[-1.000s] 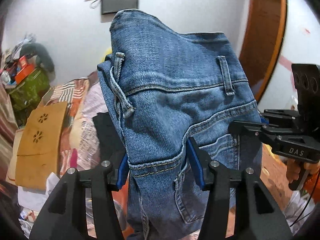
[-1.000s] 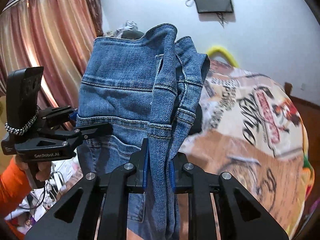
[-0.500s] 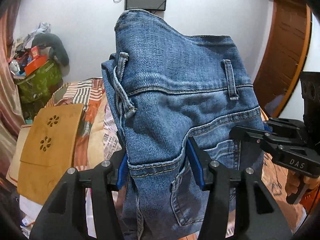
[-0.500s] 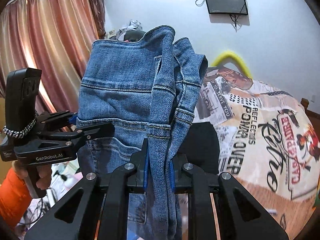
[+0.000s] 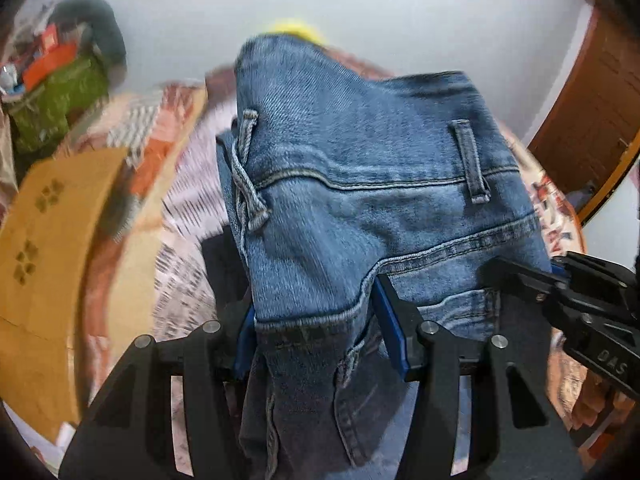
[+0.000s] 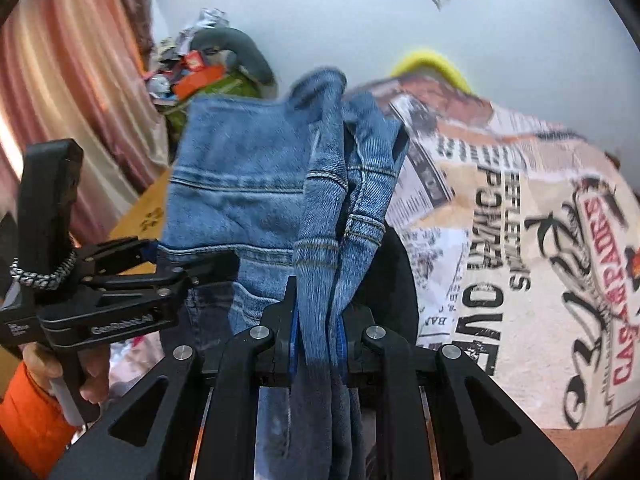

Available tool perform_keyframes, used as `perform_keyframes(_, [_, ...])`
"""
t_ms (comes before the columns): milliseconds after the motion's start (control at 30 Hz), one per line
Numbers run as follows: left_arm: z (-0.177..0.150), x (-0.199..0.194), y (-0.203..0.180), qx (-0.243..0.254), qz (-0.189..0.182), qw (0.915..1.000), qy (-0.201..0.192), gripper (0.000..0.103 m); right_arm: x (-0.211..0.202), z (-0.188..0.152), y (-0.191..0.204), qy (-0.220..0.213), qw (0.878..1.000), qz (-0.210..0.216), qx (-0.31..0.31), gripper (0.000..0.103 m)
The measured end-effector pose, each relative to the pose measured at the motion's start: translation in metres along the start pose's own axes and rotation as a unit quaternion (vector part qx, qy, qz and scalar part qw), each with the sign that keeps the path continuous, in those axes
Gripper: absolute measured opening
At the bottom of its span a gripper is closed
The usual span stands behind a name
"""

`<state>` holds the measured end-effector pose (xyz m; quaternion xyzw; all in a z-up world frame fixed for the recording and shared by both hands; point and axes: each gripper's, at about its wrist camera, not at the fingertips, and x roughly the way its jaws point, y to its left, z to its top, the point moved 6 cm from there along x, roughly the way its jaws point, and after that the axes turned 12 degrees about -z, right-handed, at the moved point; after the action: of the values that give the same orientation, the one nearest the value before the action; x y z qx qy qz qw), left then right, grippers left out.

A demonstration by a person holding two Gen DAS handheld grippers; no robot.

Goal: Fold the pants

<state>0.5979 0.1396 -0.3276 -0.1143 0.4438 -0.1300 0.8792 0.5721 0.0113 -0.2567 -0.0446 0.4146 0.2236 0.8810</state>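
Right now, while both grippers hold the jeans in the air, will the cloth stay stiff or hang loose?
The jeans probably hang loose: below the left gripper the denim droops in folds. The thick, doubled waistband seems to hold some shape above the right gripper. The fabric looks fairly heavy, so it may sag once released.

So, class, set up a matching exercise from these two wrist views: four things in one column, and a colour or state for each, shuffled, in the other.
Things:
1. jeans
2. right gripper
3. curtain
4. bedspread

Descriptions:
A. printed with newspaper-style lettering
B. pinkish, hanging in folds
C. blue denim, held up by both grippers
D. shut on bunched denim

Pairs: 1-C, 2-D, 3-B, 4-A
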Motion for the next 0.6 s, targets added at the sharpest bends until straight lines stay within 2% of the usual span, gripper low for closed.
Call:
perform_keyframes(133, [-0.012,0.039,0.012,-0.002,0.013,0.9993,0.034,0.054,0.034,-0.012,-0.011,0.041,0.999,-0.013,0.017,0.013])
perform_keyframes(233, [-0.017,0.052,0.019,-0.009,0.028,0.9986,0.045,0.058,0.046,-0.021,-0.018,0.067,0.997,-0.027,0.02,0.014])
perform_keyframes(300, [-0.016,0.047,0.019,-0.012,0.023,0.9989,0.039,0.059,0.043,-0.022,-0.018,0.065,0.997,-0.026,0.011,0.016])
perform_keyframes(400, [-0.015,0.032,0.021,-0.011,0.032,0.9988,0.036,0.059,0.032,-0.026,-0.013,0.065,0.996,-0.048,-0.025,0.021])
perform_keyframes(500, [-0.012,0.005,0.016,-0.007,0.035,0.9992,0.021,0.059,0.016,-0.029,-0.009,0.065,0.995,-0.063,-0.046,0.027])
perform_keyframes(600, [-0.007,-0.037,-0.001,0.005,0.03,0.9995,-0.01,0.059,-0.01,-0.027,-0.008,0.048,0.996,-0.063,-0.046,0.033])
